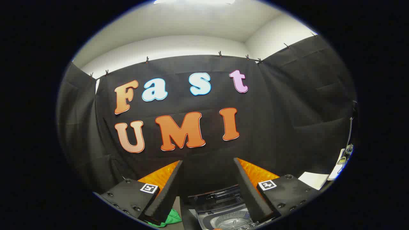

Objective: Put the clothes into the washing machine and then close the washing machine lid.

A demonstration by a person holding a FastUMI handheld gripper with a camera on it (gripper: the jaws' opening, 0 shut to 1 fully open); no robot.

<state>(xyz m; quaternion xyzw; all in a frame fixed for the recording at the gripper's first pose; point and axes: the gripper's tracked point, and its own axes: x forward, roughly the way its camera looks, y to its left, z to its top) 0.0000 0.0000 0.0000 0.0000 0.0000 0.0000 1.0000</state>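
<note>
**Green cloth low beside the open washer**

Green crumpled fabric, the garment, lies bunched just under the left finger's tip, so no long axis can be read. The gripper has its fingers spread wide, nothing between them but air. Below the gap sits the small grey top-loading washing machine — lid raised at its back edge, ribbed metal drum facing up. Beyond the fingers the space is open up to the black cloth wall.
</note>
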